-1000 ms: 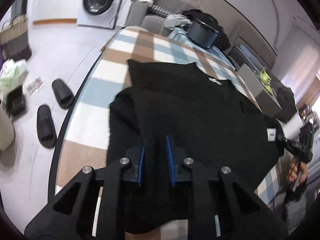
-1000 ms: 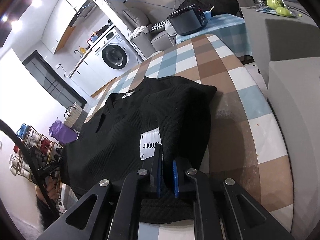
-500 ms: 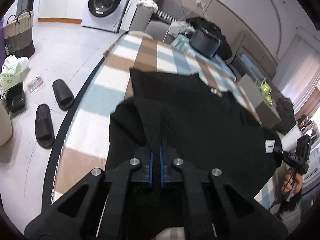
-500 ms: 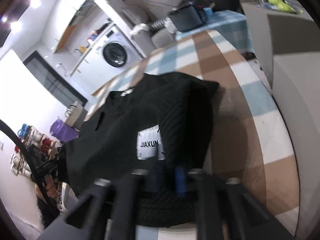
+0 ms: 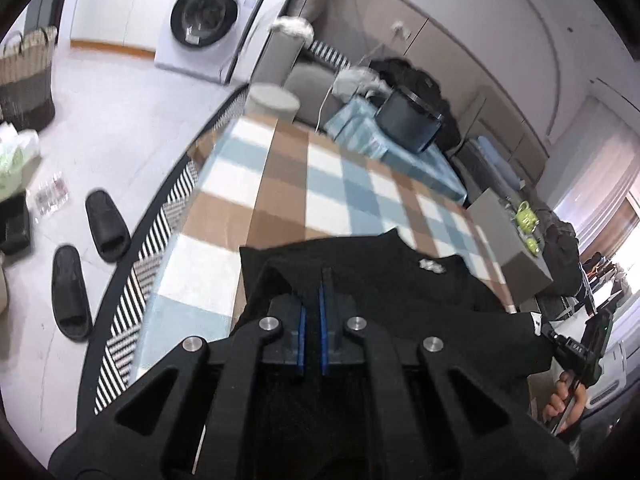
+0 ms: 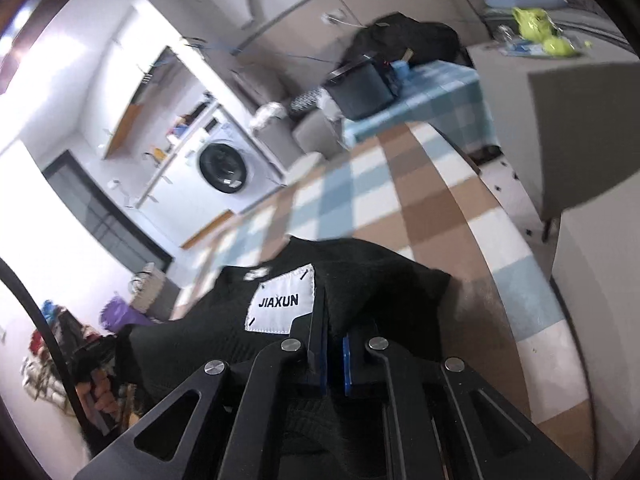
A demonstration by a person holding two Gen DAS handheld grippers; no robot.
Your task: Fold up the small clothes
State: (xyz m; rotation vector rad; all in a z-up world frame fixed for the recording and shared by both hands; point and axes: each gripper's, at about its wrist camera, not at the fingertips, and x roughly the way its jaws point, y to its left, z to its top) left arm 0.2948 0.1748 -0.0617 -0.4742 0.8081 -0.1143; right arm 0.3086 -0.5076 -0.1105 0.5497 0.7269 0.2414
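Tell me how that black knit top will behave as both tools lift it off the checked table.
The black knit top is probably floppy: it drapes between the left tool and right tool. Its ribbed texture should resist slipping. The thick knit may weigh somewhat.

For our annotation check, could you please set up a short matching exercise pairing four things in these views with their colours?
Things:
1. knitted garment pinched by both grippers
2. rectangular JIAXUN label
3. pair of rubber slippers
4. front-loading washing machine

Colours:
A. white body, dark round door
B. white with black letters
C. black knit
D. plain black, on the floor

Pairs: 1-C, 2-B, 3-D, 4-A
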